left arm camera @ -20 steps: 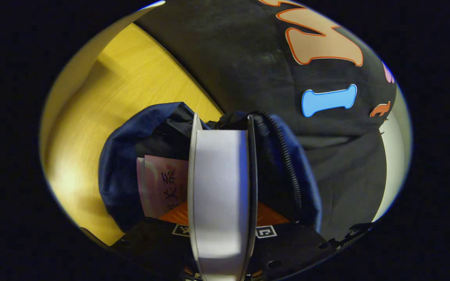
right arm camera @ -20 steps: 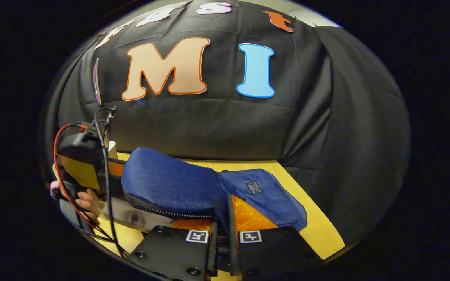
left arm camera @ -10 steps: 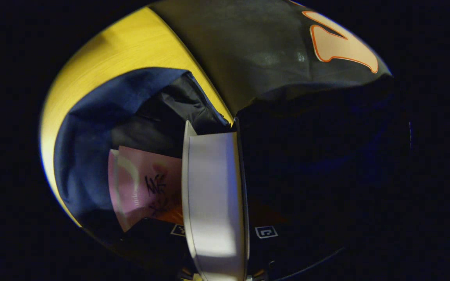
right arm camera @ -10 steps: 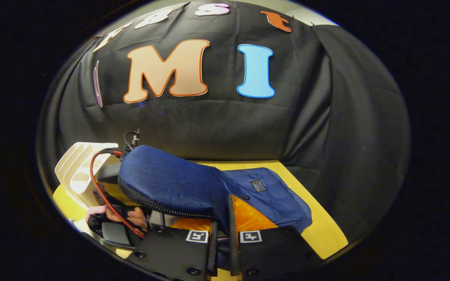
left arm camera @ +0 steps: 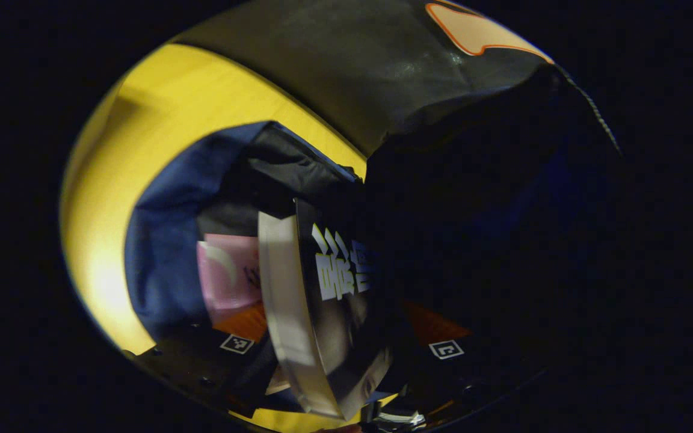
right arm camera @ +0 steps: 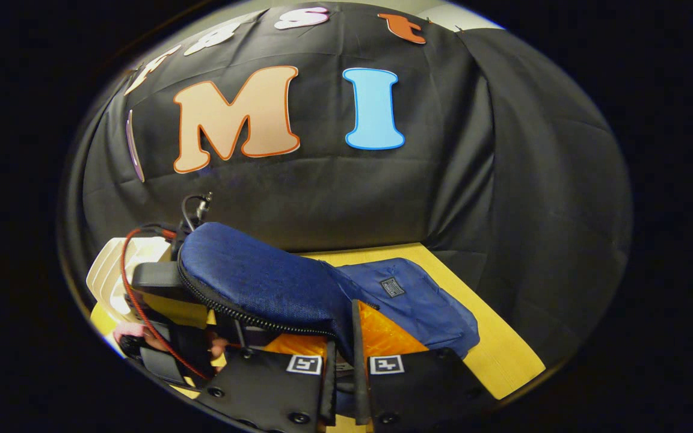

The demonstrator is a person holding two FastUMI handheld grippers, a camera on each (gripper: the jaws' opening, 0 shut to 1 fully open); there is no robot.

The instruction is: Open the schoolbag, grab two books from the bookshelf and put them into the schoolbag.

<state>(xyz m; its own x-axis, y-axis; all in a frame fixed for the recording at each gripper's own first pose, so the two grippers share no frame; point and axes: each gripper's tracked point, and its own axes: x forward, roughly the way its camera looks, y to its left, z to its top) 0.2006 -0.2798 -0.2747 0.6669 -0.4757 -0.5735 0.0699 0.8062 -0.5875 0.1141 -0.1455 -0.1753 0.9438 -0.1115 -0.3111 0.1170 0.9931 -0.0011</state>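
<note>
left gripper (left arm camera: 346, 337): spread, dark-covered book (left arm camera: 337, 288) released, tilted beside pink book (left arm camera: 226, 282) | right gripper (right arm camera: 343, 385): schoolbag (right arm camera: 262, 285) flap pinched | both books judged inside

Left gripper (left arm camera: 334, 337) fingers spread apart, dark-covered book leaning loose between them, pointing down into the blue fabric schoolbag (left arm camera: 160, 252). Right gripper (right arm camera: 343, 385) fingers pinched tight on that schoolbag's raised flap edge, above the opening. A hand (right arm camera: 217, 347) grips the left gripper's body beside the schoolbag's mouth.

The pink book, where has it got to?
In the left gripper view the pink book lies inside the open blue schoolbag, left of the dark-covered book between the left gripper's jaws.
</note>
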